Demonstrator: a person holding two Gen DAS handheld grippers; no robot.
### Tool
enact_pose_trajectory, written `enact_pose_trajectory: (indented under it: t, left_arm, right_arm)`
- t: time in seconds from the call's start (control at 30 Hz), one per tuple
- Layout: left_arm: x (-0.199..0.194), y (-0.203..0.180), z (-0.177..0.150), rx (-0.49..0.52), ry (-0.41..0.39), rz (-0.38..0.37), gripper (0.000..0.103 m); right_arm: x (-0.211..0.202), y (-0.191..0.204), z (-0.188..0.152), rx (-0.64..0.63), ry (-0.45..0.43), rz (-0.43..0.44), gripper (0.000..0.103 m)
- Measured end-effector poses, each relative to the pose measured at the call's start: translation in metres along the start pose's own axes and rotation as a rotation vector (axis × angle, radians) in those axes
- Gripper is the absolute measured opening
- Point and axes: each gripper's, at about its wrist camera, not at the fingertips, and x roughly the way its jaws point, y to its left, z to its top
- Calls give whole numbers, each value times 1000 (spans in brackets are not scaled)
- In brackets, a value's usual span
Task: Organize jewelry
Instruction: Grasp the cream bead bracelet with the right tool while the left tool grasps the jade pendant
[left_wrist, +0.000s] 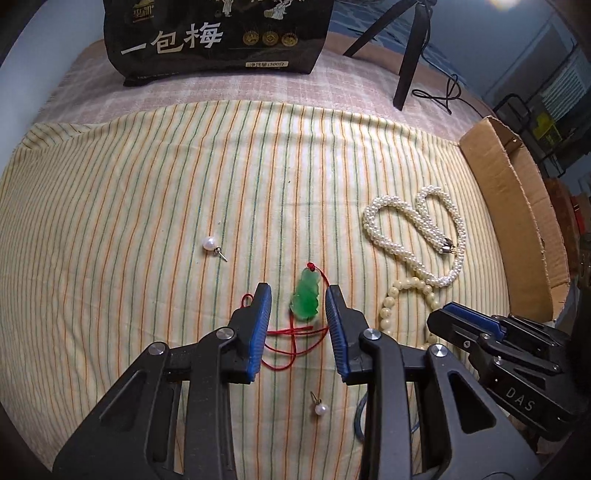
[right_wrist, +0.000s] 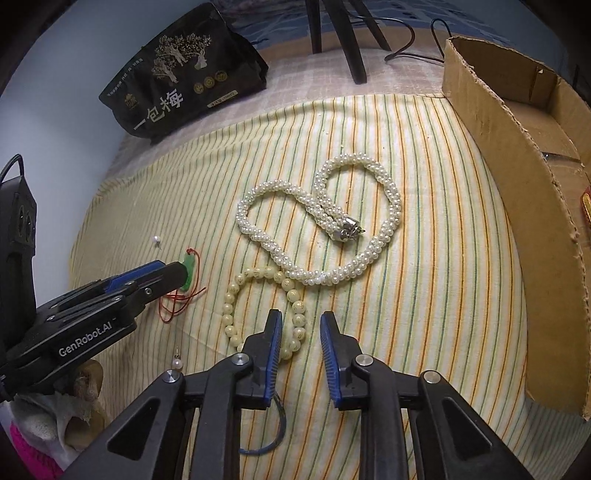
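Observation:
A green jade pendant on a red cord lies on the striped cloth. My left gripper straddles the pendant, open, with a gap at each blue pad. The right wrist view shows the left gripper from the side at the pendant. My right gripper is open around one side of a cream bead bracelet, pads apart from the beads. A white pearl rope necklace lies beyond it. Two pearl earrings lie loose.
An open cardboard box stands along the right edge of the cloth. A black snack bag sits at the back, with tripod legs and a cable behind it. The right gripper is close beside the left.

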Motion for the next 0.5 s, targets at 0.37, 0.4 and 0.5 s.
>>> enact_pose_trajectory:
  t: [0.37, 0.4, 0.5]
  left_arm:
    - [13, -6, 2, 28, 0, 35, 15]
    - [13, -6, 2, 27, -1, 34, 15]
    - [11, -4, 2, 17, -4, 24, 15]
  right_arm:
    - [5, 4, 0, -38, -4, -49, 8]
    - [4, 4, -1, -39, -4, -45, 5]
    - [2, 3, -1, -40, -10, -40, 5]
